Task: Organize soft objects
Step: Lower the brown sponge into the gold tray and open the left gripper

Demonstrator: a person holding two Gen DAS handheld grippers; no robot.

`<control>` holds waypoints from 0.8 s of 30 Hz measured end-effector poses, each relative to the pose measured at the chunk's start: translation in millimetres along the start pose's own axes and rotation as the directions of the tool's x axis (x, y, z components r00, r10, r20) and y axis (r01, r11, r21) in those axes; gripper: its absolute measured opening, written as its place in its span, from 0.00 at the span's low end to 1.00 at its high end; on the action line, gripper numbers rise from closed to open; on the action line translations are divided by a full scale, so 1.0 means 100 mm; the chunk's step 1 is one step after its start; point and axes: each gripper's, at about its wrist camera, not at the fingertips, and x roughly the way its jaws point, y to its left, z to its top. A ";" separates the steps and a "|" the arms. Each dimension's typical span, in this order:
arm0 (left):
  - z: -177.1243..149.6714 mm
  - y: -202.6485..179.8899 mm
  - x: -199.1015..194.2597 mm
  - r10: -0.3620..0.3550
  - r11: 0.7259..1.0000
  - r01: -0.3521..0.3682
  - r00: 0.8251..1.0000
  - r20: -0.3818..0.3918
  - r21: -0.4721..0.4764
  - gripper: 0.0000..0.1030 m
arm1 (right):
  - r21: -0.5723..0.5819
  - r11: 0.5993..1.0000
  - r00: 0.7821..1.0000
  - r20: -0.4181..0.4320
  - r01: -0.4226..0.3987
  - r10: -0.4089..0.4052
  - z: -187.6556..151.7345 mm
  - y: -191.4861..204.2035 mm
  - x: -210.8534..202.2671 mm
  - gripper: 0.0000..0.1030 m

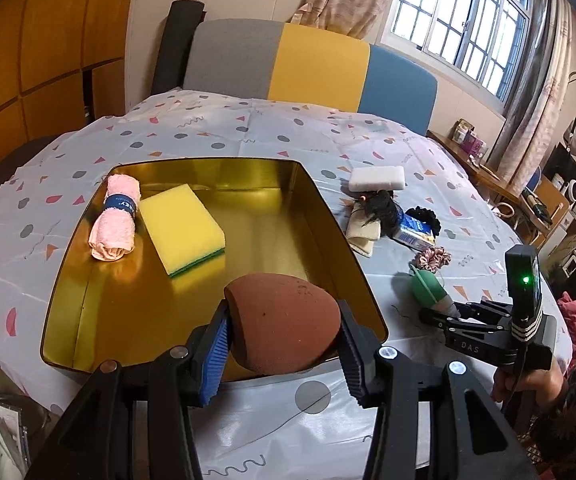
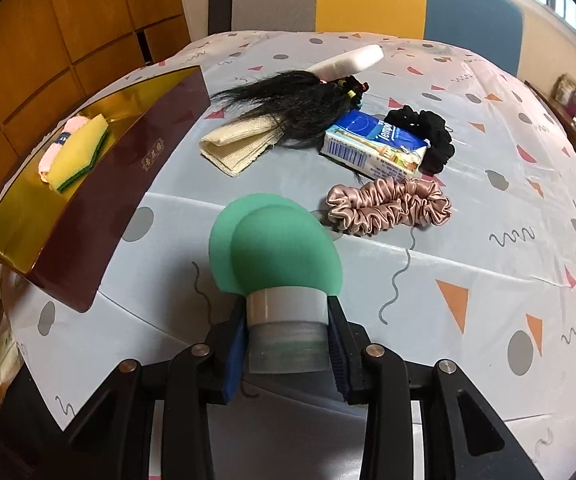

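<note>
Over the tin's (image 1: pixel 87 288) near rim, left tool (image 1: pixel 283 346) clamps brown sponge (image 1: pixel 283 320); right tool (image 2: pixel 285 340) clamps green puff (image 2: pixel 275 244)

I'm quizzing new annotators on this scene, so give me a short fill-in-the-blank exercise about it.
1. The left claw grips a ____ egg-shaped sponge.
2. Inside the gold tin, the rolled pink towel lies beside a ____ sponge.
3. The right claw holds the ____ puff by its clear base.

Missing words: brown; yellow; green
</note>
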 end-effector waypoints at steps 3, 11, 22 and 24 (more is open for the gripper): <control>0.02 0.01 0.00 0.009 1.000 -0.009 1.000 0.000 -0.002 0.48 | 0.005 1.000 0.999 0.029 0.018 -0.018 -0.03 0.02 -0.01 0.36; 0.09 0.04 0.01 0.023 1.000 -0.023 1.000 0.007 -0.008 0.48 | 0.000 0.999 0.993 0.106 0.048 -0.047 -0.11 0.07 -0.02 0.36; 0.34 0.14 0.08 0.007 0.999 -0.008 1.000 -0.008 -0.051 0.48 | 0.005 0.998 0.987 0.148 0.056 -0.056 -0.17 0.08 -0.02 0.36; 0.47 0.16 0.15 -0.009 0.997 0.007 1.000 -0.019 -0.072 0.48 | 0.006 0.999 0.987 0.150 0.054 -0.054 -0.17 0.07 -0.02 0.36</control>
